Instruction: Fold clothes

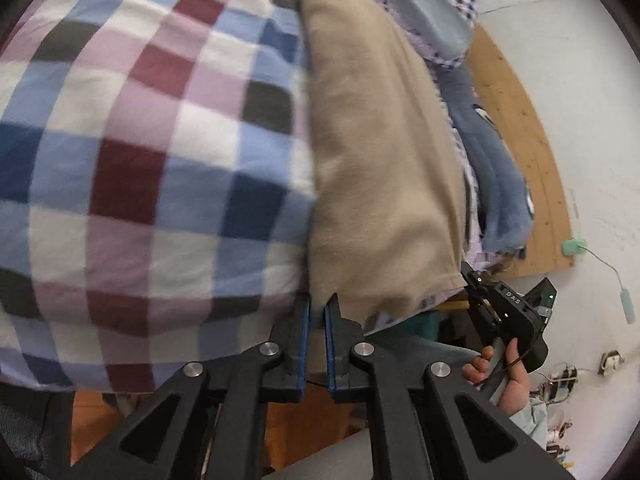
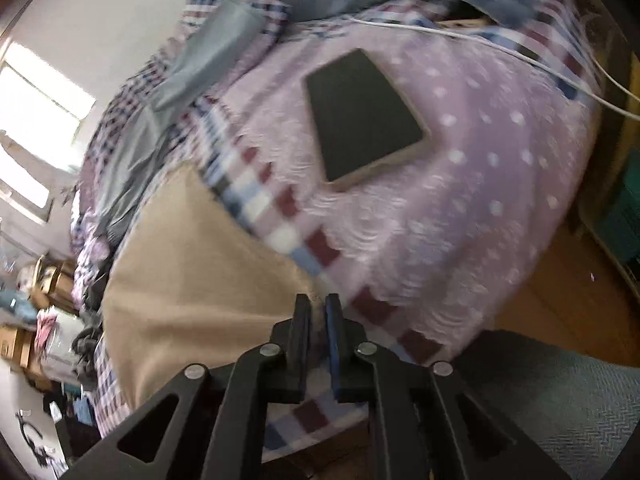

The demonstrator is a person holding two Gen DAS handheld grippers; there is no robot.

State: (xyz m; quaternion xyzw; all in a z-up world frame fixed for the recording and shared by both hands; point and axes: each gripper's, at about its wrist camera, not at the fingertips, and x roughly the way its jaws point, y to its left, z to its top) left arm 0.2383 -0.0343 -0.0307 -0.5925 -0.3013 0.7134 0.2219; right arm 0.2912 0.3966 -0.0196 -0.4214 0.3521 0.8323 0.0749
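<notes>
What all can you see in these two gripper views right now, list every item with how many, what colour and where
beige garment: one, tan, spread on the bed, its near edge at both grippers
checked bedcover: one, red, blue, pink and white squares, under the beige garment
lilac blanket: one, pale purple with white dots, on the bed right of the garment
dark flat pad: one, black with a pale rim, lying on the lilac blanket
white cable: one, white, across the far part of the blanket
blue fleece: one, dusty blue, bunched along the bed by the wooden board
wooden board: one, light brown, against the white wall
left gripper: black, blue pads, shut on the garment's edge
right gripper: black, shut on the garment's corner
hand: one, holding the right gripper's handle
</notes>
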